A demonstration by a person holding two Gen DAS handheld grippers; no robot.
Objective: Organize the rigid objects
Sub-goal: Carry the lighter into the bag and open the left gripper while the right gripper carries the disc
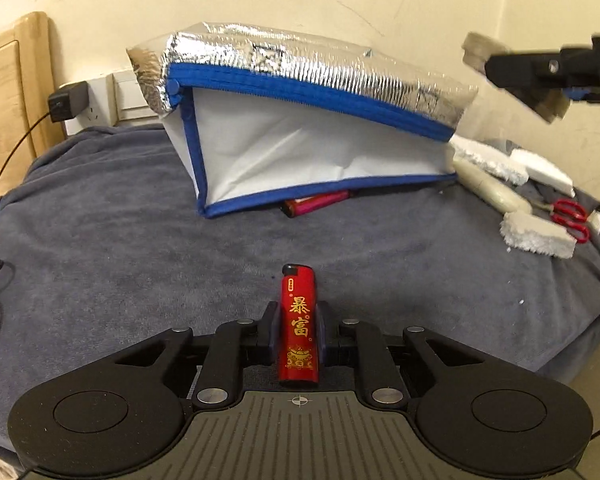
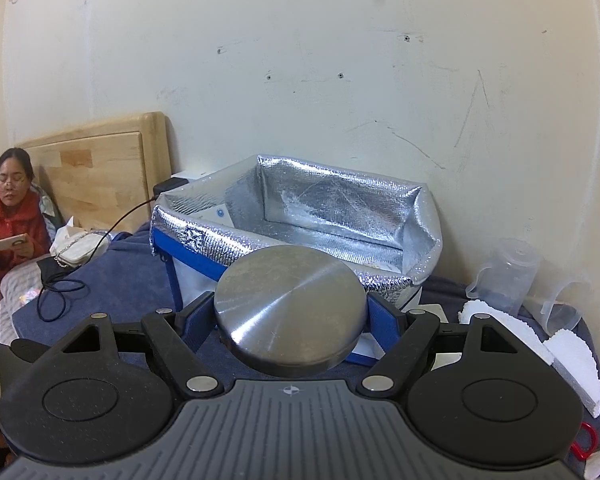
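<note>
Left gripper (image 1: 299, 330) clamped on red lighter (image 1: 299, 332), upright, low over blue blanket (image 1: 140, 248). Right gripper (image 2: 291, 314) clamped on steel disc (image 2: 290, 308), held just in front of open foil bag (image 2: 340, 208). Second lighter (image 1: 316, 203) under bag edge. Foam pieces (image 1: 538, 234), scissors (image 1: 572, 216) right; cream wall (image 2: 300, 60) behind.

1. The lighter (image 1: 299, 330) at lower centre is red with gold characters and a black cap.
2. The insulated bag (image 1: 300, 128) is silver foil, white-sided, blue-trimmed.
3. The blanket (image 1: 140, 248) is greyish blue.
4. The scissors (image 1: 571, 218) at right have red handles.
5. The metal disc (image 2: 290, 312) is brushed silver.
</note>
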